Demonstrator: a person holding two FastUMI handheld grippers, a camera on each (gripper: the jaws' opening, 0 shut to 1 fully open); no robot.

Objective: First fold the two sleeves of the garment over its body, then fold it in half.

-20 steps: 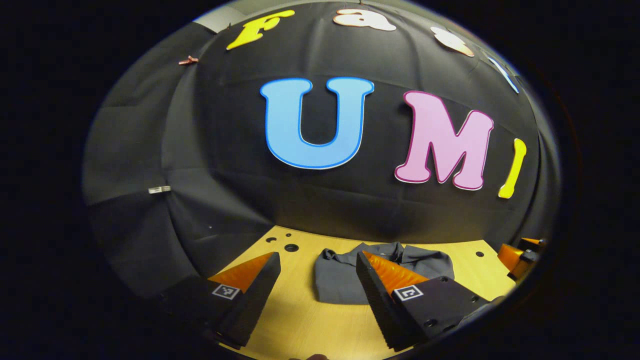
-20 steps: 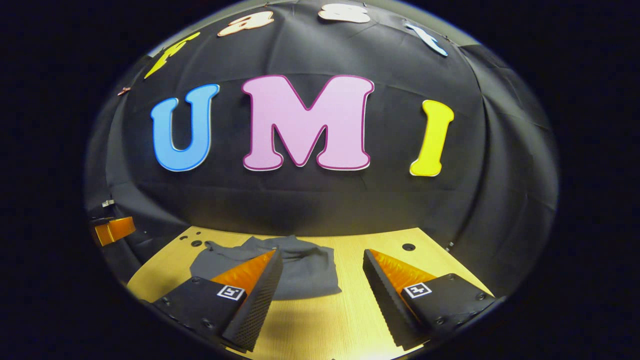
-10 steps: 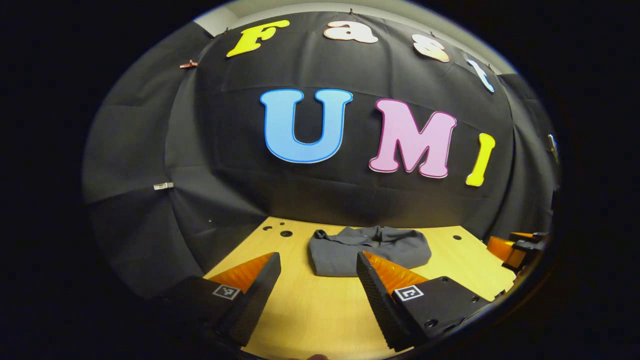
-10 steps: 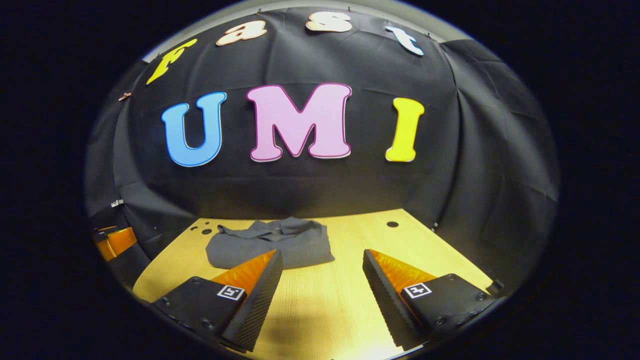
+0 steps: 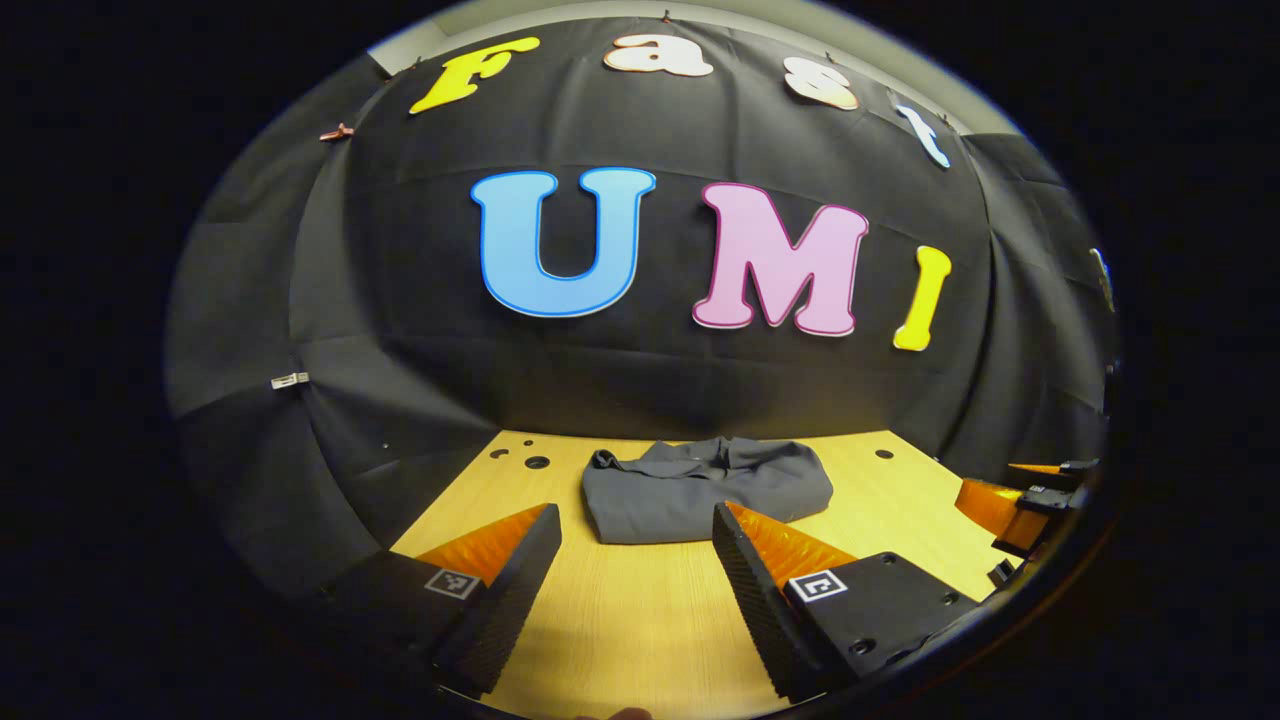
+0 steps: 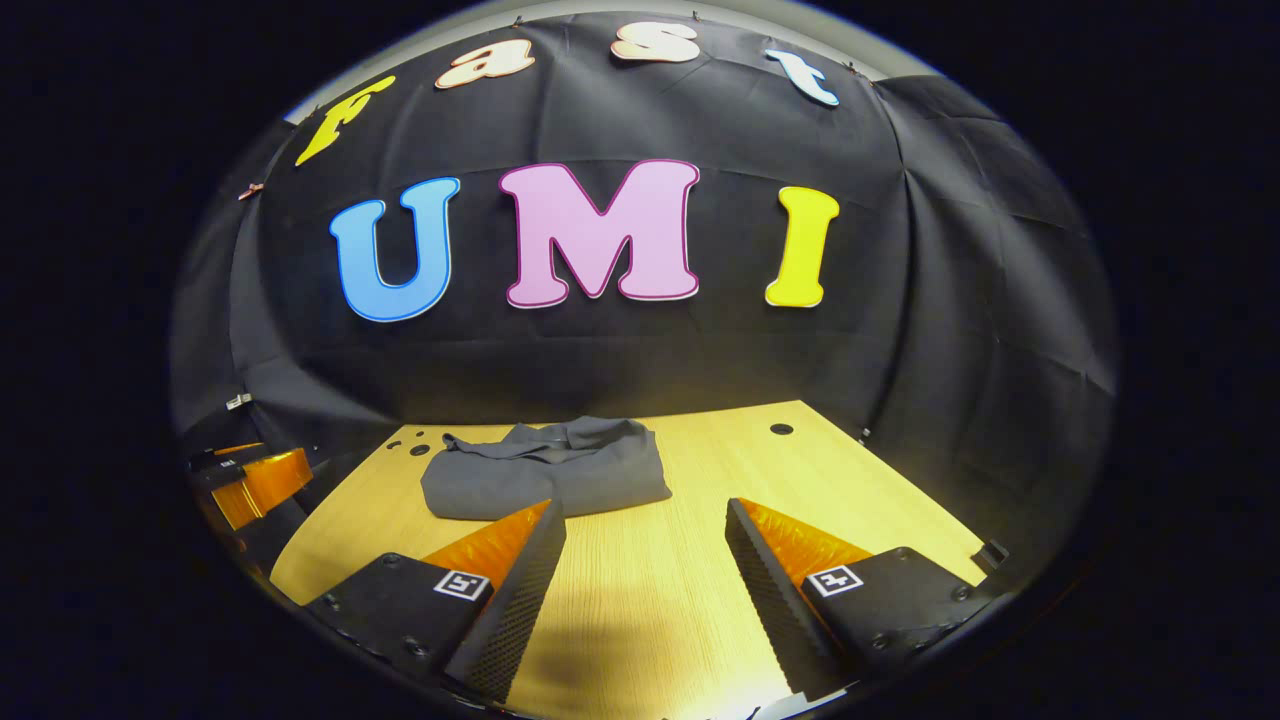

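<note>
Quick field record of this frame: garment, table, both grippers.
garment: grey garment, folded into a compact bundle, lying flat near the table's far edge
table: wooden table with holes near its far edge
left gripper: open, holds nothing, short of the garment
right gripper: open, holds nothing, short of the garment
contact: neither gripper touches the garment

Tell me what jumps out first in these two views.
A grey garment, folded into a compact bundle, lies on the wooden table near the far edge by the black cloth wall. Both claws hang open over the near part of the table, apart from it: the left claw with the bundle just beyond its fingers, the right claw with the bundle ahead and left of centre.
</note>
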